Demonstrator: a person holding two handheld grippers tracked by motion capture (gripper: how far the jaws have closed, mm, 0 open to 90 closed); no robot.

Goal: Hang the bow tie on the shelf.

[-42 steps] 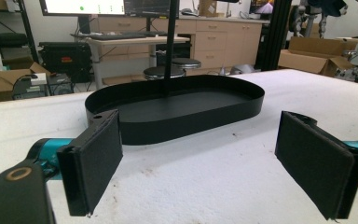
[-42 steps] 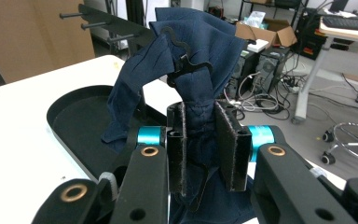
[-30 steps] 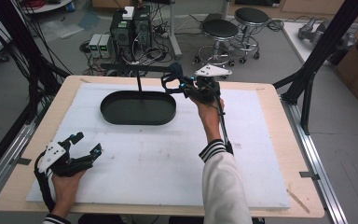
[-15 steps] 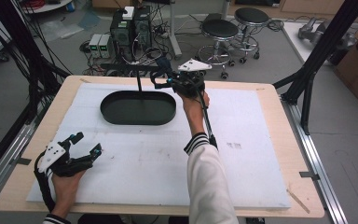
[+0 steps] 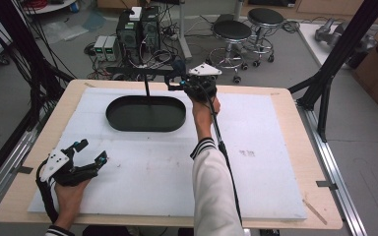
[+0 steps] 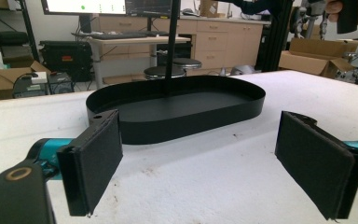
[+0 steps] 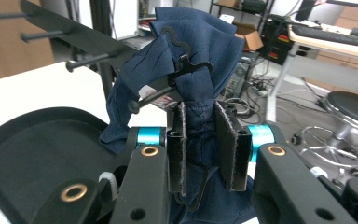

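- A wooden tabletop (image 5: 285, 98) is seen across the middle of the high view, covered by a white foam sheet (image 5: 167, 167).
- A black oval tray (image 5: 145, 113) is set on the sheet at upper centre, with a thin black post (image 5: 146, 88) rising from it.
- The right hand-held gripper (image 5: 184, 83) is held at the top centre, just right of the post; its jaws are clamped on a dark blue cloth (image 7: 200, 70) bunched with a black wire hanger (image 7: 186, 63).
- The left hand-held gripper (image 5: 91, 152) is rested at lower left with its jaws spread wide and nothing between them.
- Beyond the tabletop, round stools (image 5: 232, 30), electronics boxes (image 5: 138, 27) and tangled cables are seen on the grey floor (image 5: 10, 93).
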